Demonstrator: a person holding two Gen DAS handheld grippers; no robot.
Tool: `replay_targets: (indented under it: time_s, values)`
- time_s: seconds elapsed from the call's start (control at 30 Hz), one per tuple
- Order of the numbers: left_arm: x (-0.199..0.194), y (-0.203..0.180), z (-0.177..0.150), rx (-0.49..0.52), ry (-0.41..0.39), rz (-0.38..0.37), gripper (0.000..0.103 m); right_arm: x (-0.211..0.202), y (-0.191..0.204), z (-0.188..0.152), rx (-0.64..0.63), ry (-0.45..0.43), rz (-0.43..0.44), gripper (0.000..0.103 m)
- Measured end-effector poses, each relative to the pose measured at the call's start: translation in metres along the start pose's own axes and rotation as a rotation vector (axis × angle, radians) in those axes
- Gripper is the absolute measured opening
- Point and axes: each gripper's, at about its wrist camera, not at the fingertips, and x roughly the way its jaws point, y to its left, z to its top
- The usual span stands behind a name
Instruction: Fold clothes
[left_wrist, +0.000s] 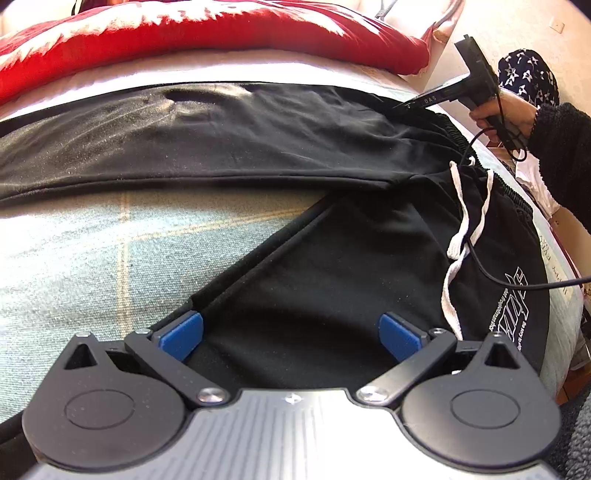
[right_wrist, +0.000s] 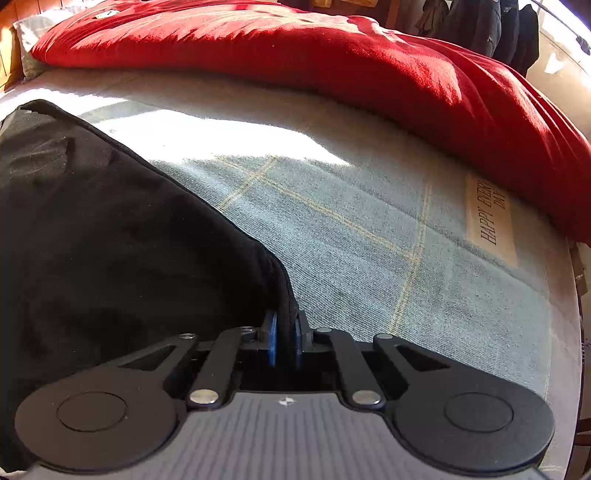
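Observation:
Black drawstring trousers lie spread on the bed, one leg running left, the other toward my left gripper. A white drawstring hangs from the elastic waistband at the right. My left gripper is open, its blue pads low over the near leg's fabric. My right gripper is shut on a black edge of the trousers. In the left wrist view the right gripper reaches the waistband's far corner, held by a hand.
A red quilt lies along the far side of the bed. The pale blue checked bedsheet bears a "HAPPY EVERY DAY" label. A black cable trails across the right edge of the bed.

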Motion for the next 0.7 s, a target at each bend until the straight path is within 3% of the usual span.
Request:
replay_targets:
  time_s: [0.17, 0.33, 0.47, 0.57, 0.7]
  values:
    - [-0.018, -0.007, 0.032, 0.131, -0.086, 0.04, 0.1, -0.038, 0.02, -0.007, -0.034, -0.077, -0.012, 0.008]
    - [-0.006, -0.03, 0.084, 0.343, -0.168, 0.099, 0.1, -0.066, 0.053, -0.02, -0.087, -0.123, -0.015, 0.008]
    - [0.03, -0.062, 0.123, 0.535, -0.206, 0.163, 0.1, -0.089, 0.079, -0.031, -0.129, -0.16, -0.018, 0.007]
    - [0.069, -0.093, 0.141, 0.733, -0.212, 0.233, 0.1, -0.098, 0.095, -0.04, -0.149, -0.169, -0.015, 0.007]
    - [0.124, -0.13, 0.144, 1.0, -0.213, 0.278, 0.098, -0.103, 0.106, -0.051, -0.142, -0.182, -0.008, 0.007]
